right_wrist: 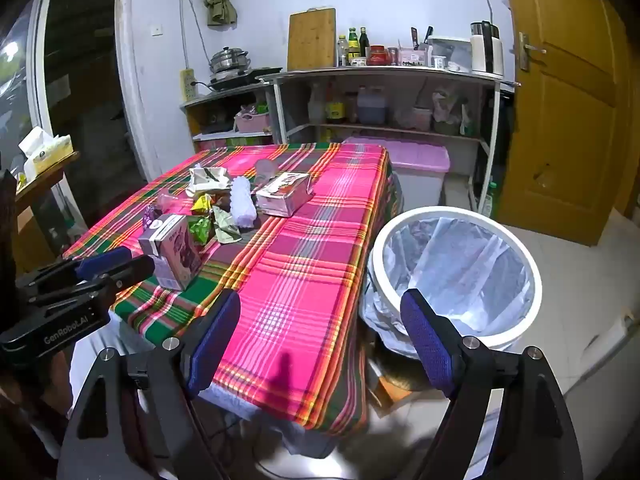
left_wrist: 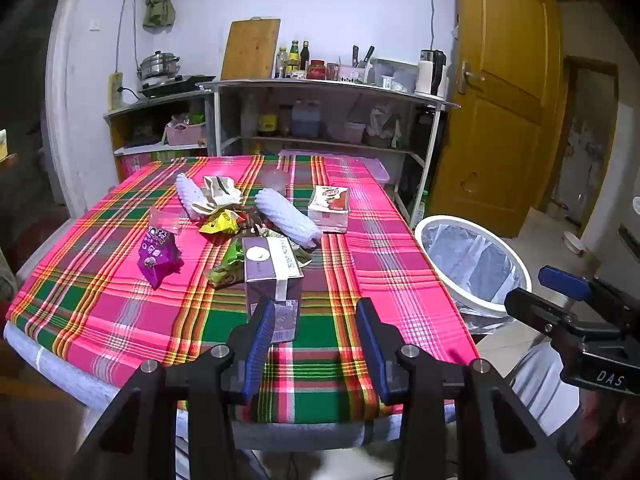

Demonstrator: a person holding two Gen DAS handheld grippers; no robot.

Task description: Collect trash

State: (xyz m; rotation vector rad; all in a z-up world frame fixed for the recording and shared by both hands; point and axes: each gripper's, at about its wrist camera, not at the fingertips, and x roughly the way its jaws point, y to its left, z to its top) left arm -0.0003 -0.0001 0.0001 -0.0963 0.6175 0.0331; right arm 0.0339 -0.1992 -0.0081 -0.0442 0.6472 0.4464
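The lined bin (right_wrist: 456,272) is standing off the tabletop's right edge. The trash is lying mid-table (left_wrist: 340,272), a purple carton (left_wrist: 272,276) nearest the front edge. Both the left gripper (left_wrist: 316,344) and the right gripper (right_wrist: 320,340) are hanging open, empty — a skewed close risks tipping the upright carton.

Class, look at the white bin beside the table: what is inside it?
The white bin holds a clear plastic liner; no trash shows in it. The bottom is partly hidden by liner folds and the right tool.
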